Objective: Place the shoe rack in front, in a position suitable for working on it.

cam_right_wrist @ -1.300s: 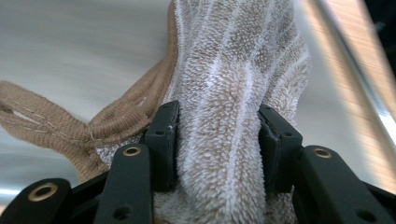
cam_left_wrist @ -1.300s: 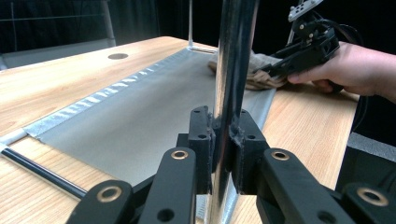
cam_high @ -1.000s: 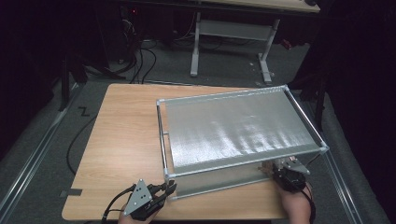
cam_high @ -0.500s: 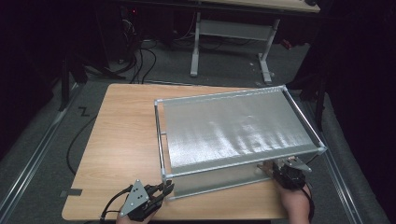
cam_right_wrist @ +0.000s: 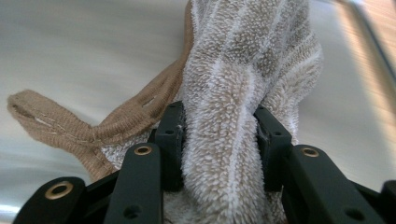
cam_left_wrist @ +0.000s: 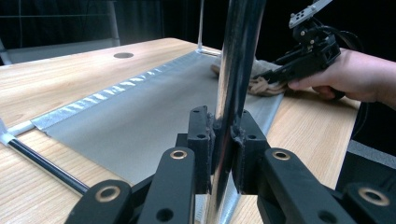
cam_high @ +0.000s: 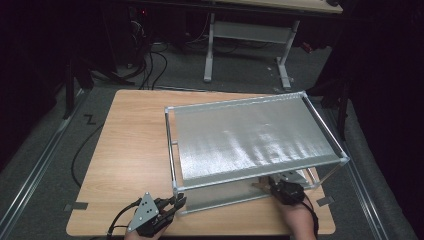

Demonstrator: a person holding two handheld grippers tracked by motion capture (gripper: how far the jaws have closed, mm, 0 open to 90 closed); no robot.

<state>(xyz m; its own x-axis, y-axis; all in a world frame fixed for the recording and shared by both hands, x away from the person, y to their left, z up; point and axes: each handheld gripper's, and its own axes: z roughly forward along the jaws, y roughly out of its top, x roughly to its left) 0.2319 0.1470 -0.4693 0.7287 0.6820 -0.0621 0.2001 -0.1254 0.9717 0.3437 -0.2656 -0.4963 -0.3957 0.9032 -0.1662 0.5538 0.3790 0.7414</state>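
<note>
Two-shelf metal rack (cam_high: 252,137) stands on the desk (cam_high: 130,150), toward its right half. Long axis runs roughly along the desk's near and far edges, turned a little so the right end sits nearer the near edge than the left end. Upper shelf is a silvery sheet in a chrome tube frame; lower shelf (cam_left_wrist: 140,116) is a grey sheet lying close to the desk top.

Left gripper (cam_high: 172,204), at the desk's near edge left of centre, is clamped on the rack's near-left upright post (cam_left_wrist: 233,93); in the left gripper view both jaws press against the chrome tube, which rises vertically between them.

Right gripper (cam_high: 272,187), near the desk's near-right corner, reaches in under the upper shelf. Its jaws are closed on a bunched beige terry cloth (cam_right_wrist: 243,93); a brown hem loop trails to one side of the jaws in the right gripper view. The cloth rests on the lower shelf, close to its near-right end. The left gripper view shows the right hand (cam_left_wrist: 355,74) holding that gripper low over the shelf.

Surface: light wood-grain desk top, with a round cable hole (cam_left_wrist: 123,55). Room is dark; grey floor with cables (cam_high: 150,65) beyond the far edge, and a second table's white legs (cam_high: 210,45) behind. Upper shelf screens most of the lower one in the high view.
</note>
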